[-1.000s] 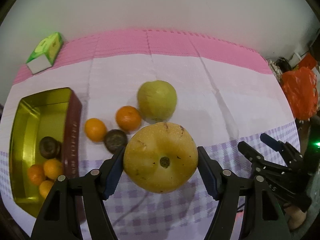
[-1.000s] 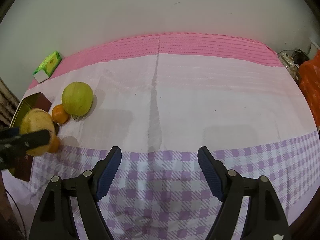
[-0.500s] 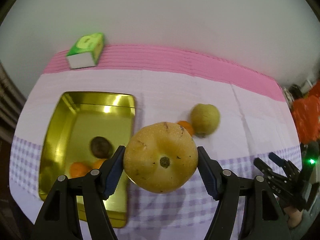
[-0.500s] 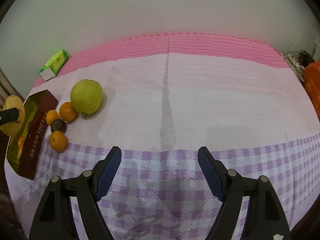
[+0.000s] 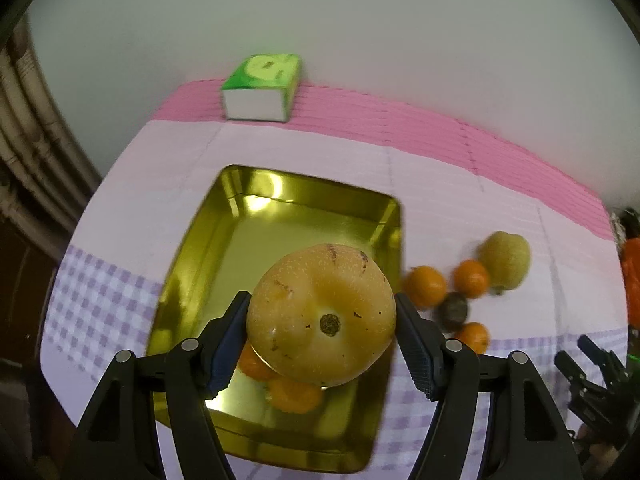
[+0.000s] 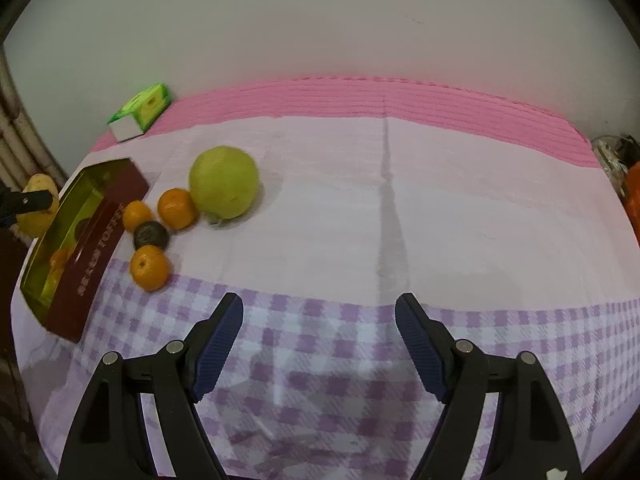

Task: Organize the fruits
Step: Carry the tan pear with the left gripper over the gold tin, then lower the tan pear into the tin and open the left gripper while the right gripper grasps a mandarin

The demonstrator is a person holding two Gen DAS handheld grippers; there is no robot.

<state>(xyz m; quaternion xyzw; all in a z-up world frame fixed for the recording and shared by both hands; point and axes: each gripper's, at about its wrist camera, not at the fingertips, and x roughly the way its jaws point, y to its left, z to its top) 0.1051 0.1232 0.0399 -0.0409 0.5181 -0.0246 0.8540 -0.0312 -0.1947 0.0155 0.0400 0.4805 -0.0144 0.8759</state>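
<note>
Covering the desk (image 6: 460,208) is a cloth with purple checks at the near edge and pink stripes by the wall. Nearest, the right hand-held gripper (image 6: 319,346) stands open with nothing between its fingers. The left hand-held gripper (image 5: 322,340) clamps a big yellow pear (image 5: 322,314) above the gold tin (image 5: 280,208), which has oranges (image 5: 294,396) inside. Beside the tin lie three small oranges (image 6: 150,268), a dark fruit (image 6: 151,235) and a green pear (image 6: 224,187). Farthest is a green box (image 5: 262,86).

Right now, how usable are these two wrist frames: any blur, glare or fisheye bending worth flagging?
Left wrist view: the held yellow pear is sharp, the loose fruit at right is smeared, glare sits on the gold tin, and corners are vignetted. Right wrist view: mostly sharp, soft shadows beside the green fruit, the cloth's far edge bows.
</note>
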